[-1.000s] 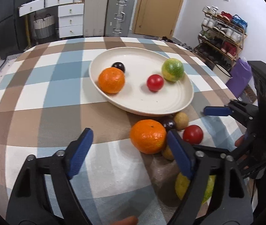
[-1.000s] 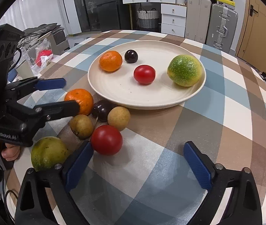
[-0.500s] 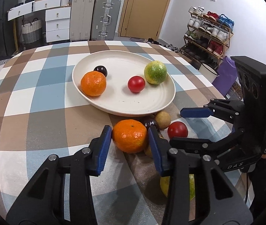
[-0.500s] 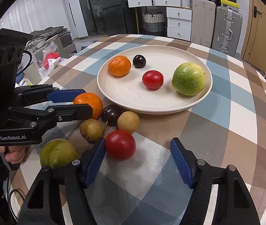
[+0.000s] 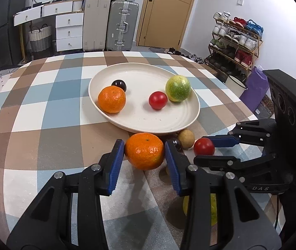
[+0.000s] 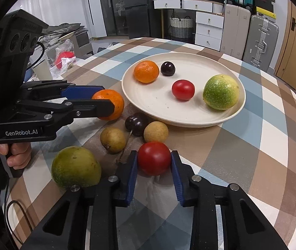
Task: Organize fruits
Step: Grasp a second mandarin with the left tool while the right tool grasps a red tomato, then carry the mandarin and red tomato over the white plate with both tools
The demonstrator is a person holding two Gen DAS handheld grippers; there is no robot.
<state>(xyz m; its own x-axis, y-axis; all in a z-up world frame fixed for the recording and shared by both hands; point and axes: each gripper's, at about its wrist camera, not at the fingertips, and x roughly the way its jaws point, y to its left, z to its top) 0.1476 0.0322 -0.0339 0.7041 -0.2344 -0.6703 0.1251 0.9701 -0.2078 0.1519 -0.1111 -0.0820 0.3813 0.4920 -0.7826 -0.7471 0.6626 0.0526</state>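
Observation:
My left gripper [image 5: 144,156] is shut on an orange [image 5: 144,151] on the checked tablecloth, just in front of the cream plate [image 5: 181,123]. My right gripper [image 6: 154,165] is shut on a red tomato [image 6: 154,158] on the cloth; the tomato also shows in the left wrist view [image 5: 203,146]. The plate [image 6: 229,117] holds an orange [image 6: 146,71], a dark plum [image 6: 167,68], a red tomato [image 6: 183,89] and a green-yellow fruit [image 6: 220,92]. Loose on the cloth lie a dark plum [image 6: 136,123], two brown round fruits [image 6: 113,139] [image 6: 155,131] and a green-yellow fruit [image 6: 76,167].
The round table has a blue, brown and white checked cloth [image 5: 43,114]. Suitcases [image 5: 123,25] and white drawers [image 5: 68,31] stand behind the table, a shoe rack [image 5: 237,39] to the right. The table edge lies close on the left of the right wrist view.
Both grippers have closed from wide open. The left one moved forward and shut on the orange; the right one moved forward and shut on the red tomato.

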